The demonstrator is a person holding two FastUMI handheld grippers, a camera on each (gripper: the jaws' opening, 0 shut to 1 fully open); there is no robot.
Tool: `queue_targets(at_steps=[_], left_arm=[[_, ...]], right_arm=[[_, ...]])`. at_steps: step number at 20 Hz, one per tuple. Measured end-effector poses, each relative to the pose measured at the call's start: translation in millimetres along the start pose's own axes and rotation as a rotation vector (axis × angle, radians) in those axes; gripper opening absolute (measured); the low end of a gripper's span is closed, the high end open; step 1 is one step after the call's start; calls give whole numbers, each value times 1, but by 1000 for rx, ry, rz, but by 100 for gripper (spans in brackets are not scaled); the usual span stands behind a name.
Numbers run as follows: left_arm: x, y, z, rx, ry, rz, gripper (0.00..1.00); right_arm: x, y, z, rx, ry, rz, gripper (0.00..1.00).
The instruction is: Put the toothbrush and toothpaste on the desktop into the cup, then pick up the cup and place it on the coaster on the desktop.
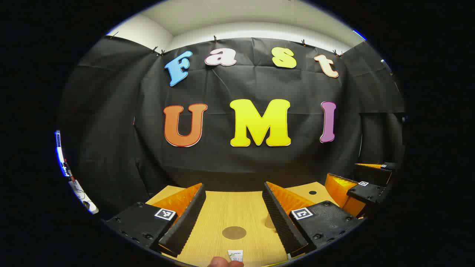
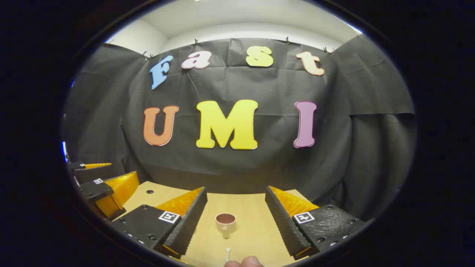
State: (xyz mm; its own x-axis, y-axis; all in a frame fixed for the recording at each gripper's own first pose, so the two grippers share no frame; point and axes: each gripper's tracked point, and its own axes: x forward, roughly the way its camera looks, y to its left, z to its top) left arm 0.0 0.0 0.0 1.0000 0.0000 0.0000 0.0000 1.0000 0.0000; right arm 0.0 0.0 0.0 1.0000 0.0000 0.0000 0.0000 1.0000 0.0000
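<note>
**Both grippers wide open above the desk, nothing held**

Left gripper view: your left gripper (image 1: 234, 207) hangs over the wooden desktop (image 1: 230, 211) with its fingers spread wide and nothing between them. Right between those fingers lies the round brown coaster (image 1: 234, 233), flat on the wood. Nearer you, at the bottom edge, the toothpaste (image 1: 235, 254) peeks in, only its white end showing, so its long axis can't be read. A fingertip (image 1: 219, 262) sits just below it. Off to the right you see your right gripper (image 1: 358, 187).

Right gripper view: your right gripper (image 2: 235, 207) is spread just as wide, gripping nothing. The cup (image 2: 225, 221) stands upright between the fingers, mouth up. Nearer you lies the toothbrush (image 2: 228, 254), its visible end pointing toward the cup, long axis running away from you. Your left gripper (image 2: 107, 187) shows at the left.
</note>
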Motion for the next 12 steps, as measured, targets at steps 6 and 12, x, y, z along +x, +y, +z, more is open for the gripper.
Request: queue_targets(at_steps=[6,12], left_arm=[[1,3,-3,3,6,8,97],[0,2,-2,9,3,4,97]], right_arm=[[3,2,-4,5,11,2,95],[5,1,-6,9,19,1,98]])
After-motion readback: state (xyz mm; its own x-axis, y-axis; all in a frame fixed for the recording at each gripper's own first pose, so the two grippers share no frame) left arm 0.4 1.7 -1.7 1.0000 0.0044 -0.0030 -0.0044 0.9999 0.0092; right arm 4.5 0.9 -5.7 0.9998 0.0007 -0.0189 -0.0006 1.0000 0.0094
